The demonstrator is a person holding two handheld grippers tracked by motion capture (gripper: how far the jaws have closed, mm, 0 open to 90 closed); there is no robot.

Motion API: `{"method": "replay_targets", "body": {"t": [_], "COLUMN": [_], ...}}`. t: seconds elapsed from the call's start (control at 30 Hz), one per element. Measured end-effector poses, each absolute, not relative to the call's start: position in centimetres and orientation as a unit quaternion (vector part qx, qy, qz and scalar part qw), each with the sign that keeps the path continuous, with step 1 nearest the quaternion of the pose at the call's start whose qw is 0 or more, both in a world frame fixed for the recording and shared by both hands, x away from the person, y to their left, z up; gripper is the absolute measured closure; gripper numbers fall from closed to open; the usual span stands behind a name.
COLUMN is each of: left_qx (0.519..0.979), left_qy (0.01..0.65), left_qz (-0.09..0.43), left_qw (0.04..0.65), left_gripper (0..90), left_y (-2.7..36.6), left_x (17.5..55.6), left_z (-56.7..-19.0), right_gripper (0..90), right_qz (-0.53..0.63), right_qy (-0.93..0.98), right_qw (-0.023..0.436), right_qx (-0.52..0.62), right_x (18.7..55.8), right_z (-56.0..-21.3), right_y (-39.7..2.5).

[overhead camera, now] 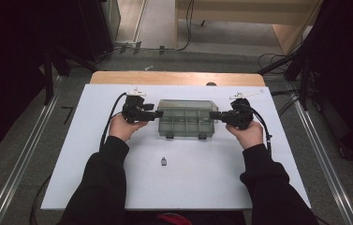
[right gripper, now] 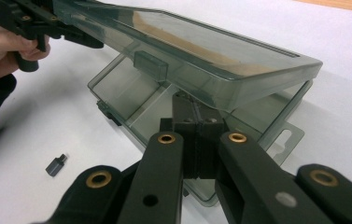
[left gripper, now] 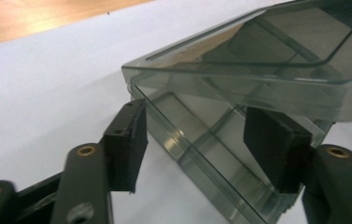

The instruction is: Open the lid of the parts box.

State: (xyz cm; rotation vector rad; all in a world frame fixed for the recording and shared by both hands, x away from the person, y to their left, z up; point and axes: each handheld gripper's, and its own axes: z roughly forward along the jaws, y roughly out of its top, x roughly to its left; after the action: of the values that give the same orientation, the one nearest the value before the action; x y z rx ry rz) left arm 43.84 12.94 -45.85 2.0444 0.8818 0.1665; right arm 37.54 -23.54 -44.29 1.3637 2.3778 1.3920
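High view: we saw the clear compartment box (overhead camera: pixel 183 118) at the middle of the white bench (overhead camera: pixel 94 154), the left gripper (overhead camera: pixel 158 115) at its 9 o'clock end and the right gripper (overhead camera: pixel 213 115) at its 3 o'clock end. A small grey part (overhead camera: pixel 164 161) lay apart on the bench at the box's 6 o'clock. From here we could not judge whether the lid was raised.

Left gripper view: the jaws stood spread on either side of the box's corner, one pad (left gripper: pixel 128 144) outside the wall, the other against the base under the lid (left gripper: pixel 257 60). They pinched nothing.

Right gripper view: the jaws were pressed together, their tips tucked under the raised lid (right gripper: pixel 201 56) above the base (right gripper: pixel 131 100); whether they nipped the wall between them we could not tell. The latch tab (right gripper: pixel 150 65) hung free, and the left gripper (right gripper: pixel 78 37) sat at the lid's far end.

Risk, in our judgement: the lid merely rested on the tips, so it could slip off and snap down, or the light box could skid across the bench.
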Motion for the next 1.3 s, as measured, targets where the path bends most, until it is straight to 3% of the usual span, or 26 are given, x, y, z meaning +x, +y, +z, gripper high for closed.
{"method": "replay_targets", "body": {"t": [0.07,0.3,1.0,1.3], "left_qx": [0.819,0.817,0.815,0.812], "left_qy": [0.355,0.355,0.351,0.355], "left_qz": [0.070,0.062,0.067,0.066], "left_qw": [0.446,0.451,0.456,0.458], "left_gripper": [49.2,59.5,63.9,63.8], "left_y": [12.9,12.7,12.7,12.7], "left_x": [43.9,43.9,43.8,43.8], "left_z": [-46.0,-46.0,-46.0,-45.9], "right_gripper": [88.0,86.8,76.1,57.9], "right_qz": [0.452,0.451,0.444,0.443], "right_qy": [0.773,0.774,0.772,0.765], "right_qw": [0.033,0.032,0.038,0.056], "right_qx": [0.444,0.443,0.454,0.464], "right_x": [37.5,37.4,36.9,37.7], "right_z": [-44.3,-44.4,-45.1,-46.1], "right_y": [-23.5,-23.5,-24.4,-25.2]}}
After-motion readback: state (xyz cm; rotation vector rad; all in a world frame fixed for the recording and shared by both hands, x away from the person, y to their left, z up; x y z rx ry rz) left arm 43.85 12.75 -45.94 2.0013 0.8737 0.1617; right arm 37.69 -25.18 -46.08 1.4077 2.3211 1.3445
